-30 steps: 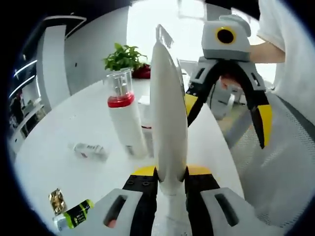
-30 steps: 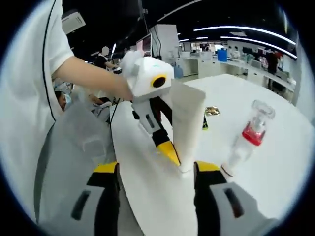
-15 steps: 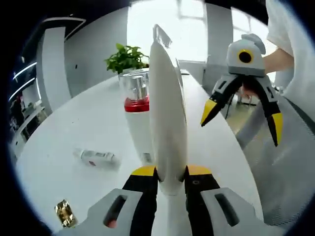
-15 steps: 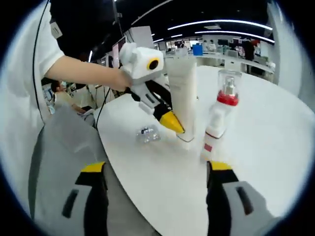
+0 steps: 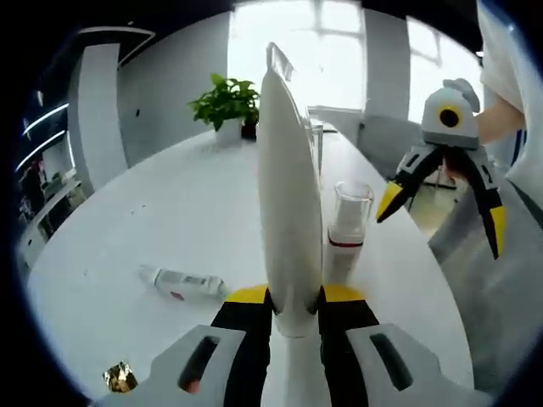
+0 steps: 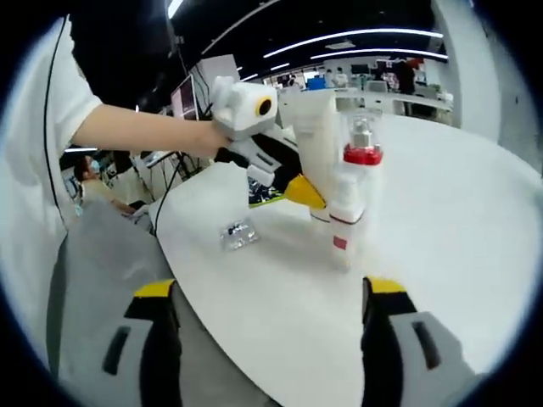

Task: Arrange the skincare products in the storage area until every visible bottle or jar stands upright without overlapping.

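A tall white tube (image 5: 288,170) stands upright between the jaws of my left gripper (image 5: 291,297), which is shut on its lower end. Just right of it stands a white pump bottle (image 5: 344,242) with a clear cap and a red band. A small bottle (image 5: 182,282) lies on its side on the white table (image 5: 170,203). My right gripper (image 5: 441,225) hangs open at the right, over the table's edge. In the right gripper view the left gripper (image 6: 310,195) holds the tube (image 6: 316,140) directly behind the pump bottle (image 6: 349,203); my own right gripper (image 6: 271,318) is open with nothing in it.
A gold sachet (image 5: 120,377) lies near the front left. A potted plant (image 5: 227,102) stands at the far end. A small clear item (image 6: 237,235) lies on the table left of the bottles. A person's arm (image 6: 136,131) reaches in behind the left gripper.
The left gripper has carried the tube across, so the pump bottle now stands to the tube's right instead of its left. The right gripper has drawn back and stays open.
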### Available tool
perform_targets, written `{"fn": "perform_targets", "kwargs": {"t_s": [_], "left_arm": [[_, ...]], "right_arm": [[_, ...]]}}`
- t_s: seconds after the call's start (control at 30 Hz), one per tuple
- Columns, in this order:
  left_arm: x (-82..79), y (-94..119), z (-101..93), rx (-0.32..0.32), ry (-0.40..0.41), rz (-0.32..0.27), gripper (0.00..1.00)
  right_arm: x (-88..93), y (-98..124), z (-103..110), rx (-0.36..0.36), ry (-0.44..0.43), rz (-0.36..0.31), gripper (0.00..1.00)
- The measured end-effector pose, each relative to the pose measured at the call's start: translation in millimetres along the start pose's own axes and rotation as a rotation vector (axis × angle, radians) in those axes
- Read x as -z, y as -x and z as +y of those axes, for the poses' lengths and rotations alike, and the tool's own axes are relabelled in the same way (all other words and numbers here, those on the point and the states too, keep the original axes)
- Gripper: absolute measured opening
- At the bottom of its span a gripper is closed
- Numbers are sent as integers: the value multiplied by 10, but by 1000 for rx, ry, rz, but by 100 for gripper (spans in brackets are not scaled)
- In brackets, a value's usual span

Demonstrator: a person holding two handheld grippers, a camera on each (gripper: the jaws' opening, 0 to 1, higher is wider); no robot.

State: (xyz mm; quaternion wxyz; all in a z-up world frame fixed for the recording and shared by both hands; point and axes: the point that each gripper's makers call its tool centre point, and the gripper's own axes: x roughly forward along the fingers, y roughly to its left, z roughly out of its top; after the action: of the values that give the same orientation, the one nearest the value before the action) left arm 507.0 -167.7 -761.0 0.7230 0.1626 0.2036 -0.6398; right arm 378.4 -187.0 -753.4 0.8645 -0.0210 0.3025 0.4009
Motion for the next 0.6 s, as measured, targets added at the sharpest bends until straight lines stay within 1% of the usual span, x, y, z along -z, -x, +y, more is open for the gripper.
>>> {"fn": "perform_targets", "kwargs": {"t_s": [0.17, 0.4, 0.53, 0.6], "left_arm": [[-3, -3, 11, 0, 15, -6, 18], [-1, -6, 16, -1, 25, 4, 19], [13, -12, 35, -13, 42, 8, 26], [14, -9, 29, -14, 47, 8, 27]], "right_arm": [[4, 21, -33, 12, -15, -5, 89], [15, 16, -15, 11, -26, -1, 89], [13, 15, 9, 10, -26, 3, 89], [0, 25, 18, 11, -26, 1, 89]]}}
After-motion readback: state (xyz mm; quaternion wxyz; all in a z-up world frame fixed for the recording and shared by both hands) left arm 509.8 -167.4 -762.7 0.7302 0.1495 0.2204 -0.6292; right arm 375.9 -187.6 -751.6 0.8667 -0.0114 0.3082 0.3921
